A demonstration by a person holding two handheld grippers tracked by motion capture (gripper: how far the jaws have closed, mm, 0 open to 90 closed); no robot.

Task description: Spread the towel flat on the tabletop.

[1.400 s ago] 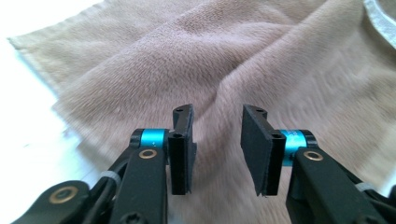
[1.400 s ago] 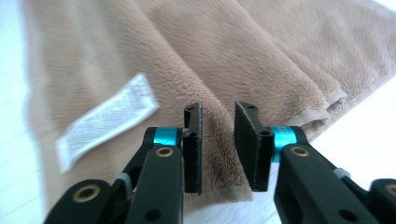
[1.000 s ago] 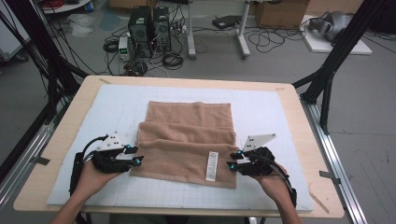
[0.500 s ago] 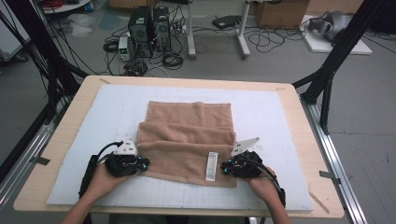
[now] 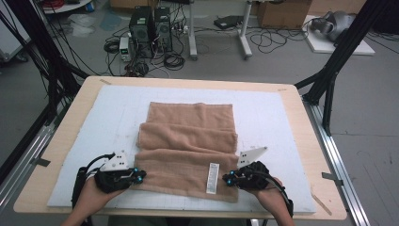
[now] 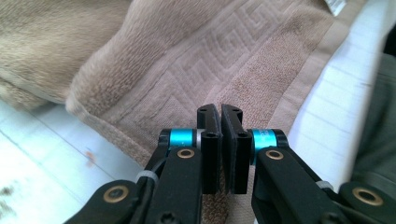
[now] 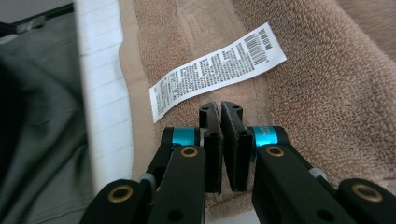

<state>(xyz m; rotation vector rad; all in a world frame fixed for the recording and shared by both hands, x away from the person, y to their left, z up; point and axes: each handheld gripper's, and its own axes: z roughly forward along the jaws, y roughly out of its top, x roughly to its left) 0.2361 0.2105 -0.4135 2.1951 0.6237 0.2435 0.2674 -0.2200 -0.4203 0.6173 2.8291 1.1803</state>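
A tan towel lies in loose folds on the white mat, and its near hem carries a white care label. My left gripper sits at the towel's near left corner, my right gripper at its near right corner beside the label. In the left gripper view the jaws stand shut, with patterned towel border running under and between them. The right gripper has its jaws shut too, pinching the hem just below the label. A hand holds each gripper.
The white gridded mat covers most of the wooden table. Black frame posts rise at the table's back corners. Computer towers and cables lie on the floor beyond the far edge.
Both grippers have drawn back toward the table's near edge, and the towel's near hem has come with them, lengthening the towel toward the person.
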